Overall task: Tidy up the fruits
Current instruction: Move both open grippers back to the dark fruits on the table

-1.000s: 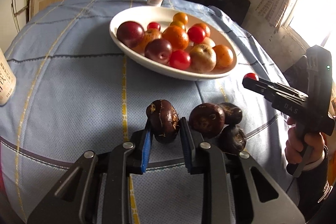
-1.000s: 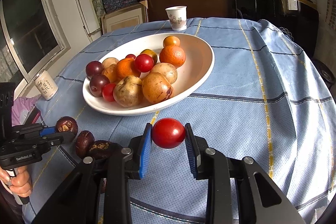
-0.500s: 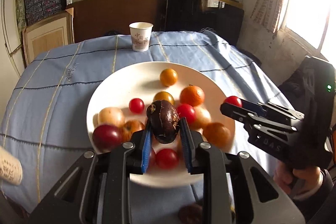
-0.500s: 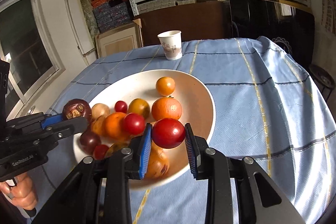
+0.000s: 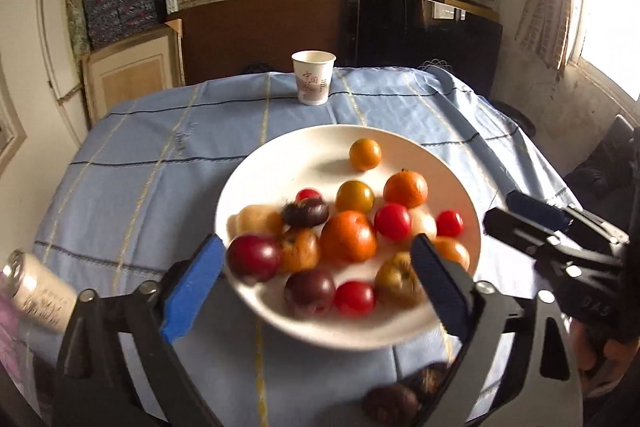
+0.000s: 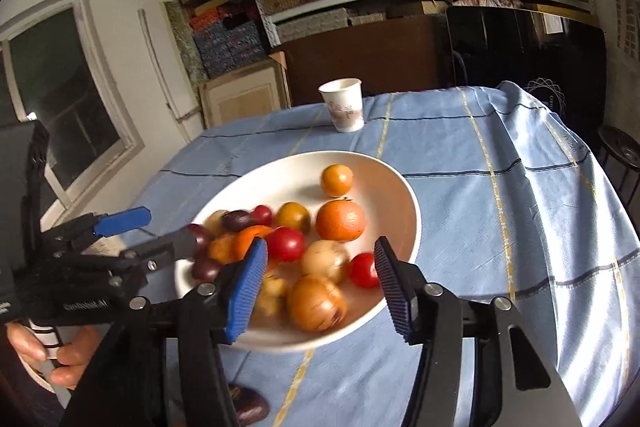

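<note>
A white plate holds several oranges, tomatoes, plums and tan fruits. My left gripper hangs over its near side with jaws opening wide and nothing between them. A dark brown fruit shows blurred among the fruits in the plate. My right gripper, jaws opening, is above the plate's right side and holds nothing. A red tomato lies in the plate beside its right pad. Each gripper shows in the other's view, the right gripper and the left gripper.
More dark brown fruits lie on the blue tablecloth near the front edge. A paper cup stands behind the plate. A white can is at the left. Shelves and boards back the table.
Both grippers opened over the plate. The dark fruit left the left jaws and the red tomato left the right jaws; both are now in the plate.
</note>
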Available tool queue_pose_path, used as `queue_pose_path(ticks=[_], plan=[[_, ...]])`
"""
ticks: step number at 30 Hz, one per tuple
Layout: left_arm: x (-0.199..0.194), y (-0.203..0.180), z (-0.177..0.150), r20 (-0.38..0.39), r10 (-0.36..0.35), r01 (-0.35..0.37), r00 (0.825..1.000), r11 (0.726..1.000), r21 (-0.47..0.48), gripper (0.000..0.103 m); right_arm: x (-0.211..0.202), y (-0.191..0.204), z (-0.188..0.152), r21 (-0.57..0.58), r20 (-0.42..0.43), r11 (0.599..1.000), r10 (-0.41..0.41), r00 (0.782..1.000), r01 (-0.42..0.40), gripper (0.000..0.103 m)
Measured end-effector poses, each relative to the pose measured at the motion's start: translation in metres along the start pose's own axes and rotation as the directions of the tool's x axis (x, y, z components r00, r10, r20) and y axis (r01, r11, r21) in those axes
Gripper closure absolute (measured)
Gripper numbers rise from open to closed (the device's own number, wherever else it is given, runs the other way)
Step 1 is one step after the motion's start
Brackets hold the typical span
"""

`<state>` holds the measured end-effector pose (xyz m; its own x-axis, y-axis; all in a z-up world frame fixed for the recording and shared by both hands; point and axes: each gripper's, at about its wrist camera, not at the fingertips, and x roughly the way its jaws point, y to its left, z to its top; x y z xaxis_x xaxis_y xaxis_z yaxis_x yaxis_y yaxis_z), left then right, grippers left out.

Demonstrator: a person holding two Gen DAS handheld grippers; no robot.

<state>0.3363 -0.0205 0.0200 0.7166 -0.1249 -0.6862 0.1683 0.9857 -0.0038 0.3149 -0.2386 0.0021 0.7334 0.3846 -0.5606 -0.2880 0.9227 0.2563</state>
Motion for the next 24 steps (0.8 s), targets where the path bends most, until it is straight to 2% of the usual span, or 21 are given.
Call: queue_pose_path(ticks=[5, 9, 13, 17, 21, 24], plan=[[-0.023, 0.002, -0.04, 0.008, 0.023, -0.023, 1.0, 1.0, -0.019, 0.005, -0.025, 0.009, -0.027, -0.017, 0.007, 0.997, 0.073, 0.997, -0.072, 0.038], [-0.023, 0.004, -0.065, -0.022, 0.042, -0.042, 0.999, 0.999, -0.004, 0.005, -0.021, 0.008, -0.046, 0.018, -0.066, 0.996, 0.09, 0.994, -0.089, 0.038], [-0.024, 0.016, -0.075, -0.029, 0.069, -0.069, 0.997, 0.997, -0.014, 0.005, -0.018, 0.018, -0.051, -0.006, -0.099, 0.994, 0.107, 0.989, -0.108, 0.038], [-0.027, 0.037, -0.078, -0.035, 0.084, -0.087, 0.996, 0.993, -0.076, 0.005, -0.009, 0.023, -0.058, -0.01, -0.159, 0.99, 0.14, 0.977, -0.144, 0.038], [-0.029, 0.054, -0.078, -0.039, 0.079, -0.084, 0.996, 0.986, -0.143, 0.005, -0.001, 0.029, -0.065, -0.021, -0.21, 0.987, 0.154, 0.965, -0.162, 0.039], [-0.032, 0.057, -0.079, -0.035, 0.063, -0.068, 0.997, 0.985, -0.159, 0.005, 0.003, 0.037, -0.07, -0.035, -0.241, 0.983, 0.165, 0.957, -0.178, 0.039]])
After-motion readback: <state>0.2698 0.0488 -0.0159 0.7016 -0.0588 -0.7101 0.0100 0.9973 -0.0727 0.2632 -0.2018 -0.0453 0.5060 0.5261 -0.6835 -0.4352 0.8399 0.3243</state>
